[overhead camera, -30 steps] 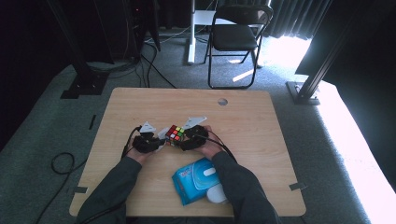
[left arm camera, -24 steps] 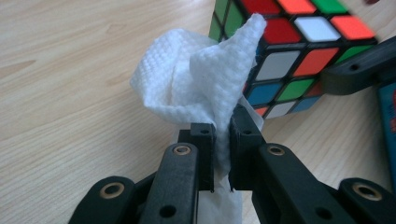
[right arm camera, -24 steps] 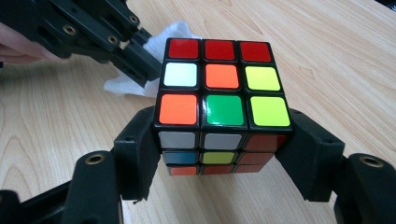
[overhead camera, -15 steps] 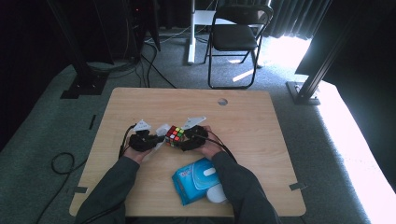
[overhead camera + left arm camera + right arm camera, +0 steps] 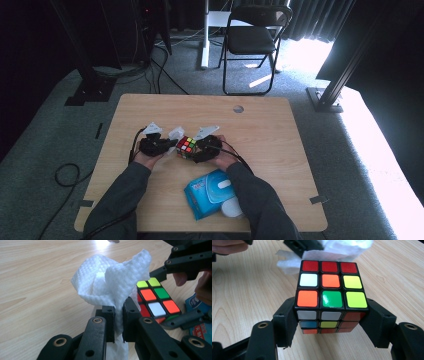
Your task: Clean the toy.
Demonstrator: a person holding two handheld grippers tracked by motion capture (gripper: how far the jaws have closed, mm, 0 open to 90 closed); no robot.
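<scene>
At the frame's centre, the left gripper (image 5: pixel 118 315) pinches a white tissue (image 5: pixel 112 282); the right gripper (image 5: pixel 329 322) clamps the puzzle cube (image 5: pixel 329 290).

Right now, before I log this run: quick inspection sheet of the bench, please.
Surface: light wooden table, round grommet hole near far edge.
Job's things: puzzle cube with mixed colours, raised off the table; white paper wipe bunched, beside the cube.
Clutter: blue wipes pack at near edge, a small white thing against it, too unclear to name.
Grippers: left gripper shut on the wipe; right gripper shut on the cube's two sides.
Cables: black lead from each gripper; black cable loop on the floor at left.
Surroundings: black folding chair beyond the table, grey carpet, dark stands, bright light at right.
</scene>
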